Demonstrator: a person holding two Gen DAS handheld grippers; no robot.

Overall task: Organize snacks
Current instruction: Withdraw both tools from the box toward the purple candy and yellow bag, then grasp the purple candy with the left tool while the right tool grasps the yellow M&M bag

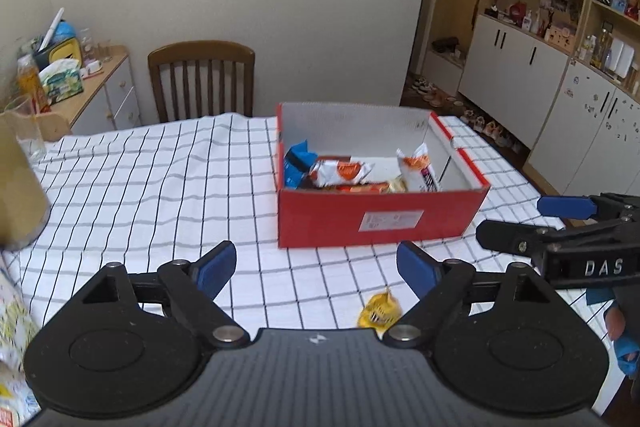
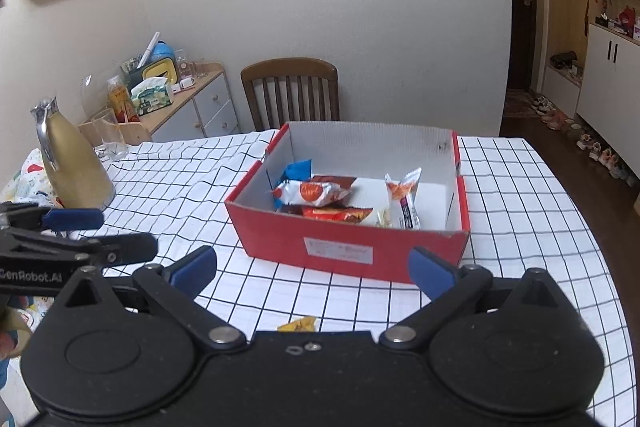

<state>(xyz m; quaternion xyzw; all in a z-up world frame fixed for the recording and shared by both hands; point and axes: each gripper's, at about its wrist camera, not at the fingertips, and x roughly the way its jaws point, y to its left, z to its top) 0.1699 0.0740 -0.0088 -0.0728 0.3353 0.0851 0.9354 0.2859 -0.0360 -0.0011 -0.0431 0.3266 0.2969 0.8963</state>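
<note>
A red cardboard box (image 1: 380, 219) (image 2: 352, 247) stands on the checked tablecloth and holds several snack packets (image 1: 340, 173) (image 2: 316, 193). A small yellow snack packet (image 1: 380, 311) lies loose on the cloth in front of the box, close under both grippers; in the right wrist view only its top (image 2: 298, 324) shows above the gripper body. My left gripper (image 1: 316, 267) is open and empty, above and behind the yellow packet. My right gripper (image 2: 314, 267) is open and empty, also short of the box. Each gripper shows in the other's view (image 1: 560, 223) (image 2: 80, 231).
A gold thermos jug (image 2: 70, 163) and a glass (image 2: 108, 135) stand at the table's left. A wooden chair (image 1: 202, 79) sits behind the table. A side cabinet (image 2: 188, 107) with clutter is at the back left. The table edge runs along the right (image 2: 592, 227).
</note>
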